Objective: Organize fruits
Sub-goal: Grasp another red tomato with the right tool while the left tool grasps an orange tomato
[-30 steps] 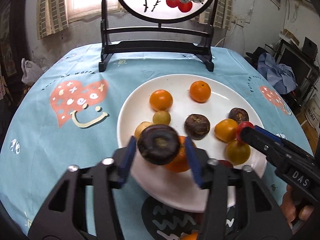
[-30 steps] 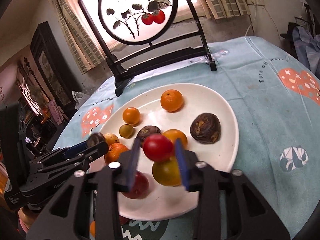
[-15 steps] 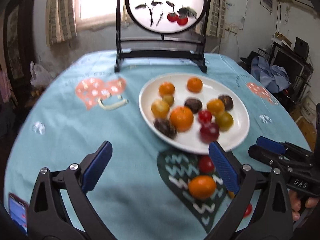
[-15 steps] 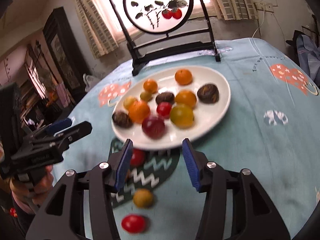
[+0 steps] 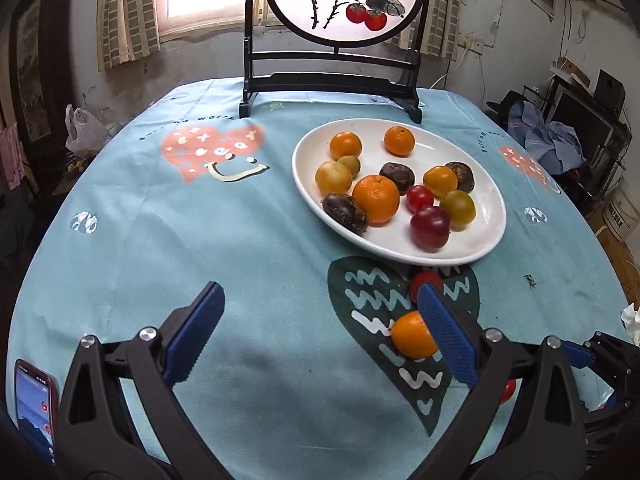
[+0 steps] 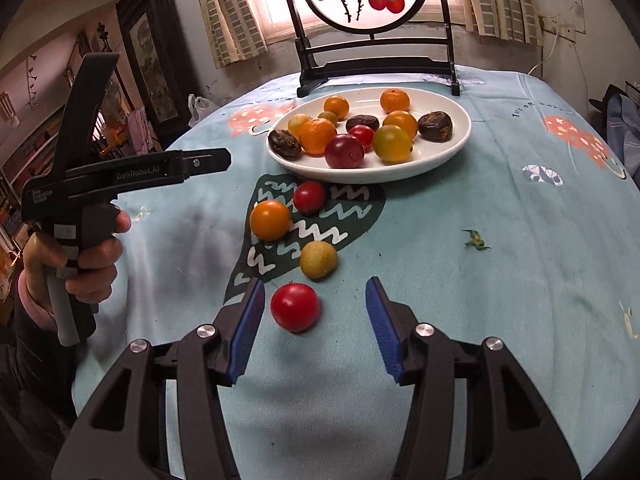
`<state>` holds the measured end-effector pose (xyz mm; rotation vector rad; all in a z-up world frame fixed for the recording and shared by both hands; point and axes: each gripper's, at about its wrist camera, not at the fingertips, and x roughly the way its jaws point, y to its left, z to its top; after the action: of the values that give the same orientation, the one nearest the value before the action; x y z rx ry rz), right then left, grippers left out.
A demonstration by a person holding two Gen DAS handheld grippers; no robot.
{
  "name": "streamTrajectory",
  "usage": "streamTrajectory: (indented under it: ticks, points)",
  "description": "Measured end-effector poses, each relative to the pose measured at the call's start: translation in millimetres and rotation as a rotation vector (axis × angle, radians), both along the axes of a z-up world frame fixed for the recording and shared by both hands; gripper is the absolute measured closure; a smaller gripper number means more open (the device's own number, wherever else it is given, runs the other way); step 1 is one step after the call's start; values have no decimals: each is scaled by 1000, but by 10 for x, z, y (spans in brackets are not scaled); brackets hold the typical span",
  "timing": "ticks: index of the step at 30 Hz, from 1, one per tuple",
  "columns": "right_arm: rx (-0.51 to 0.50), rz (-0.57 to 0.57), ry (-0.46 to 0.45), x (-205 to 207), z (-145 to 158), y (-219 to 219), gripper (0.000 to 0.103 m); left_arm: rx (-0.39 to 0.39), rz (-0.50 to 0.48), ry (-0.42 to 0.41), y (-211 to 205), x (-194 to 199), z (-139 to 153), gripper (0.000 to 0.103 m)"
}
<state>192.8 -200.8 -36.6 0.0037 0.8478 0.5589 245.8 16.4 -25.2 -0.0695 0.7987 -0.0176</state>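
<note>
A white plate point(image 5: 486, 246) point(image 6: 452, 158) holds several fruits: oranges, dark passion fruits and red and yellow tomatoes. Loose on the tablecloth lie a red tomato point(image 6: 295, 306), a yellow-green fruit point(image 6: 318, 259), an orange fruit point(image 6: 270, 220) point(image 5: 412, 336) and another red tomato point(image 6: 309, 197) point(image 5: 425, 280). My right gripper point(image 6: 315, 327) is open and empty, its fingers either side of the nearest red tomato. My left gripper point(image 5: 320, 338) is open wide and empty above the cloth, left of the orange fruit. It also shows in the right wrist view point(image 6: 210, 161).
A black-framed round painted screen point(image 5: 332, 80) stands at the table's far edge behind the plate. A phone point(image 5: 34, 408) lies at the near left. A small green stem scrap point(image 6: 475, 239) lies right of the loose fruits.
Both grippers let go of their fruits onto the plate and pulled back toward me. The dark passion fruit and small red tomato now lie on the plate; both grippers are open.
</note>
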Motion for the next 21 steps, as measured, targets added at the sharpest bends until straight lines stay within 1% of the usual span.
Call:
streamTrajectory:
  ticks: [2, 6, 9, 14, 21]
  points:
    - [-12, -3, -2, -17, 1, 8, 50, -9, 15, 10, 37, 8, -6, 4]
    - [-50, 6, -4, -71, -14, 57, 50, -65, 45, 30, 145, 21, -6, 4]
    - [-84, 24, -12, -98, -24, 126, 50, -91, 62, 43, 199, 36, -18, 4]
    - [-166, 60, 8, -48, -102, 302, 50, -83, 68, 48, 200, 41, -27, 4]
    - [-196, 48, 34, 54, -158, 396, 50, -92, 77, 67, 228, 65, -57, 4]
